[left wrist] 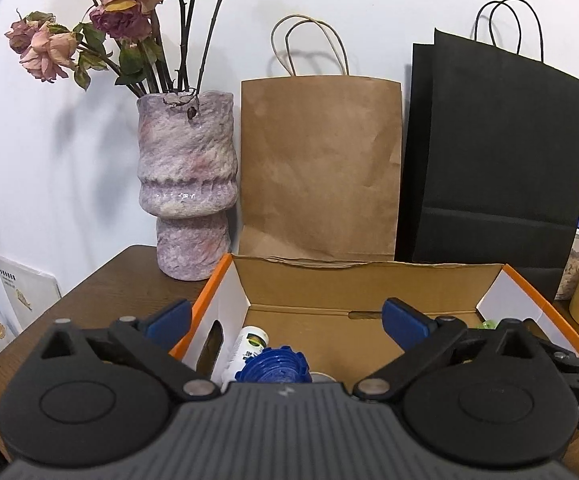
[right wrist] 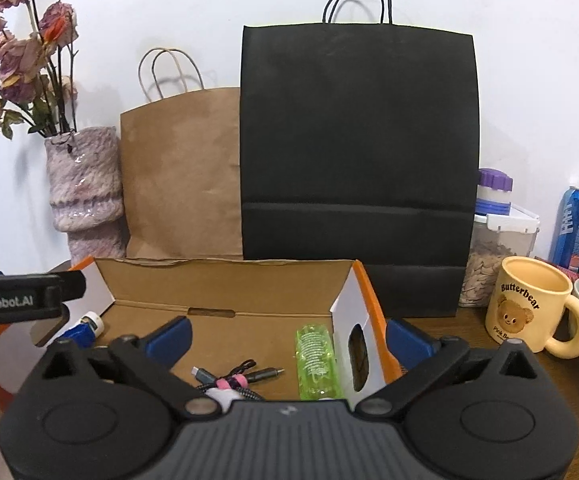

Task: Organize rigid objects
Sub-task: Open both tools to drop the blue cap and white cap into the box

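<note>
At the desk's (left wrist: 101,284) back edge sits the open box (left wrist: 369,292) w/ white bottle (left wrist: 249,346) + blue cap (left wrist: 273,368) at its left end, green bottle (right wrist: 315,360) + cable (right wrist: 233,378) at its right. Left tongs (left wrist: 285,318) and right tongs (right wrist: 287,336) both spread wide, holding nothing. Prob. between picks; next: choose a loose item, e.g. mug (right wrist: 529,308), and close on it.

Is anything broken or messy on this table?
Nothing is broken or spilled. The roses in the vase are dried and drooping. Inside the box, a green bottle lies on its side and a cable sits in a loose bundle. That looks packed, not messy.
</note>
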